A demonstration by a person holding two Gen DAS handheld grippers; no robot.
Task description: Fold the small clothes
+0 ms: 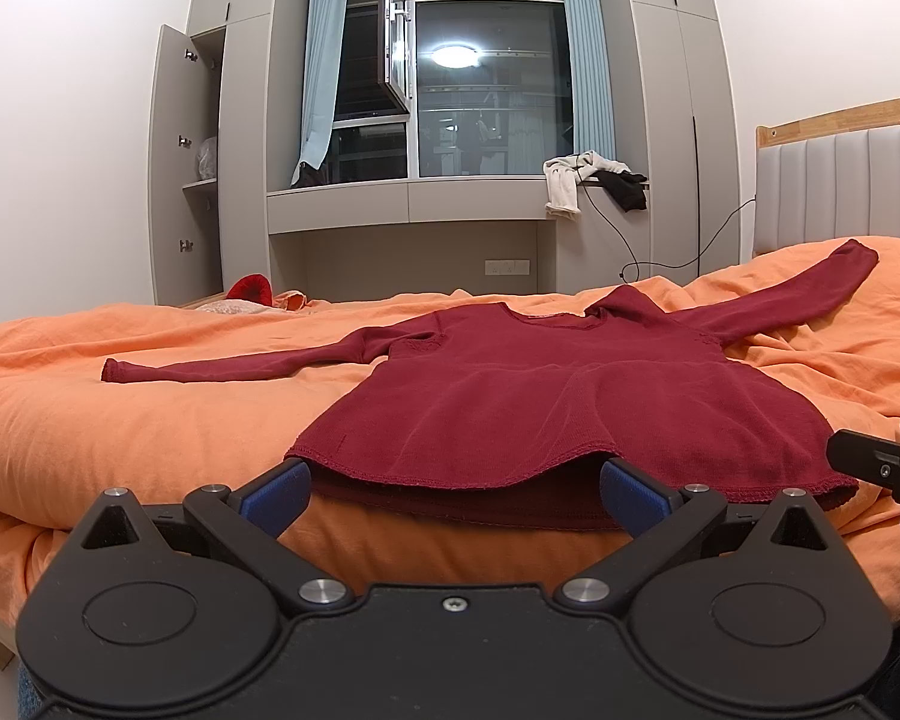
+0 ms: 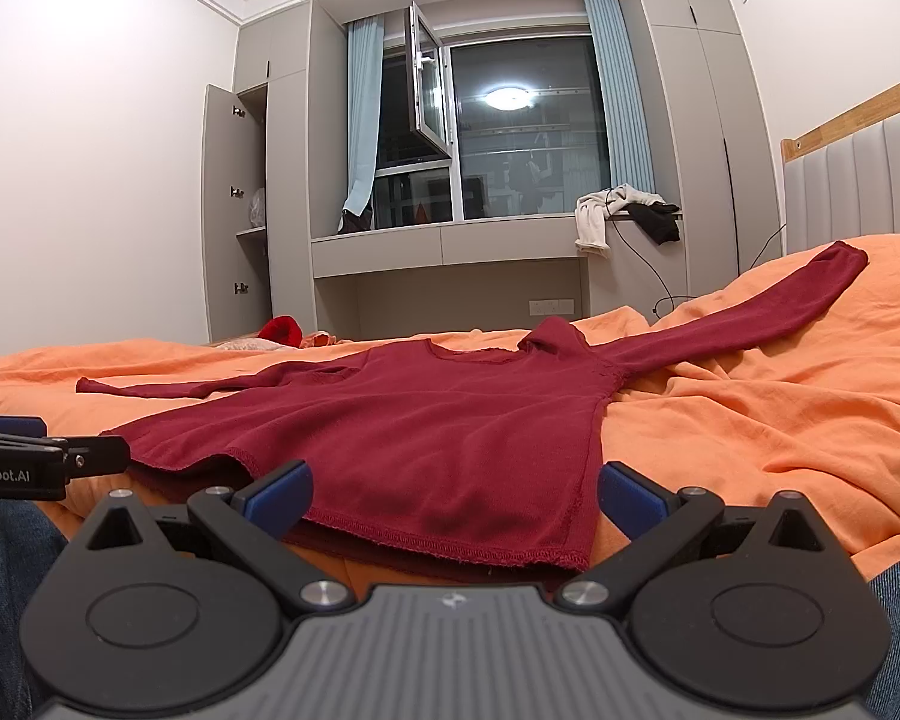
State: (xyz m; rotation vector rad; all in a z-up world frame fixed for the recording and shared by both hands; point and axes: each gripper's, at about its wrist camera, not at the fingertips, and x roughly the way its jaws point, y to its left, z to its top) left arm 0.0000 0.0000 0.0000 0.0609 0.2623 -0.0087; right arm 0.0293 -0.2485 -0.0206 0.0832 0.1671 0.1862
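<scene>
Dark red long-sleeved top [image 1: 546, 396] lies flat, front up, on the orange bedcover [image 1: 120, 420], hem toward me, neckline away toward the window. Both sleeves are stretched out sideways: the left one [image 1: 234, 363] runs low and straight across the cover, the right one [image 2: 744, 312] climbs a raised fold of bedding toward the headboard [image 1: 840, 186]. Hem edge is slightly lifted near me, a darker under-layer showing beneath it.

My left gripper [image 1: 453, 495] sits at the hem, fingers spread wide, blue pads either side of the hem's left half; whether the pads touch the cloth I cannot tell, and nothing is pinched. My right gripper [image 2: 453, 495] is likewise spread wide at the hem's right corner, the cloth lying between the pads, not clamped. Each gripper shows at the edge of the other's view, near the hem.

Beyond the bed: grey built-in wardrobe [image 1: 192, 168] with one door open, a dark window [image 1: 486, 90] with an open casement, pale blue curtains [image 1: 324, 72]. On the sill ledge, a heap of white and black clothes [image 1: 594, 180] hangs over the edge. A red fuzzy item [image 1: 252, 288] sits at the far side of the bed. Blue denim shows at the lower corners of the right wrist view
</scene>
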